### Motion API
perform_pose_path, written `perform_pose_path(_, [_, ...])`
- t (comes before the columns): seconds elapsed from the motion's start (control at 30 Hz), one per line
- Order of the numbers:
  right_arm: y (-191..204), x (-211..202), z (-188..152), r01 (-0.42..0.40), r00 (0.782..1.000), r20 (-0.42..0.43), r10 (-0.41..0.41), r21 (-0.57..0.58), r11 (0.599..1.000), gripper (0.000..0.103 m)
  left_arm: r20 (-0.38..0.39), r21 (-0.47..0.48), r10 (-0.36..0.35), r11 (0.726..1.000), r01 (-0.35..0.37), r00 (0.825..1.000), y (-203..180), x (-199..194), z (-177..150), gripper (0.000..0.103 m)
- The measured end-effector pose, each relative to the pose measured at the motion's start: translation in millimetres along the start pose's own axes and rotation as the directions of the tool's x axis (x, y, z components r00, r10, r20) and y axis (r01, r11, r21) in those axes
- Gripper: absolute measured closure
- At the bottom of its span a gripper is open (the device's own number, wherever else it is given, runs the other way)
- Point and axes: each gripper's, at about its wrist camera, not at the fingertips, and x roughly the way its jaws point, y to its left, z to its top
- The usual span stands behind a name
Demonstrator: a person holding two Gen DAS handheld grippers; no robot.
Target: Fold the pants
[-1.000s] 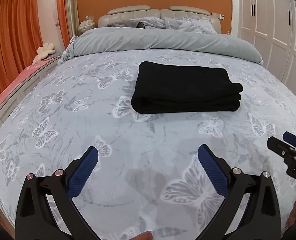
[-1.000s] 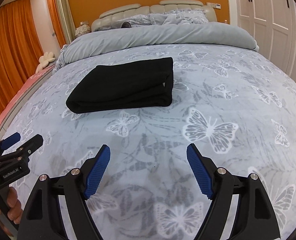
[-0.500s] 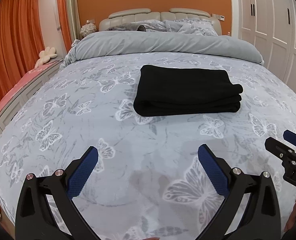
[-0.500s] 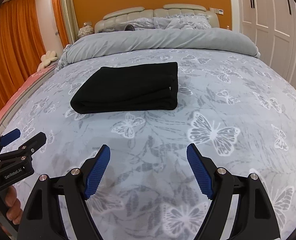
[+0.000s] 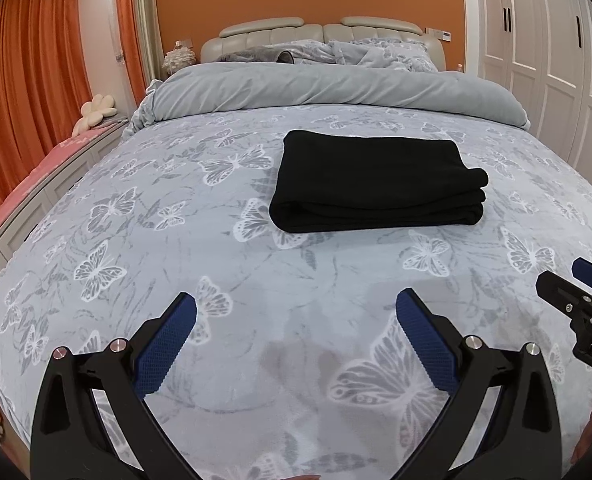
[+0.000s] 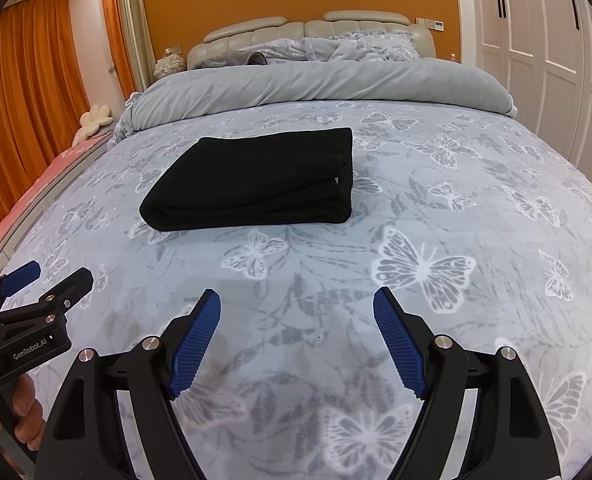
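Now the pants (image 5: 371,180) are lying folded, long axis crosswise on the bed (image 5: 176,240), seemingly four layers; left gripper (image 5: 296,312) and right gripper (image 6: 296,308) are hanging released.

Left tongs (image 5: 296,312) spread wide, empty, above bed (image 5: 136,240). Folded black pants (image 5: 371,180) lie beyond. Right tongs (image 5: 575,292) at right edge.

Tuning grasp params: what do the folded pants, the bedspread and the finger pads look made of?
Pants: soft matte black knit or fleece, probably; thick rounded folds, no sheen.
Bedspread: plush grey fabric with a white butterfly print, likely flannel; slightly fuzzy, mottled surface.
Pads on the left gripper fingers: blue, probably rubber; fine gridded texture. Same on the right gripper. Finger frames look like black matte plastic.
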Motion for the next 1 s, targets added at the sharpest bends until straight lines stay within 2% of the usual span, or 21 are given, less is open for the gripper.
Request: perform_pose_path(1.0, [2.2, -4.0, -0.3, 0.009, 1.0, 0.007, -0.009, 0.0, 1.0, 0.026, 0.0, 0.014, 0.009, 1.0, -0.009, 1.0, -2.1, 1.1, -1.3, 0.005])
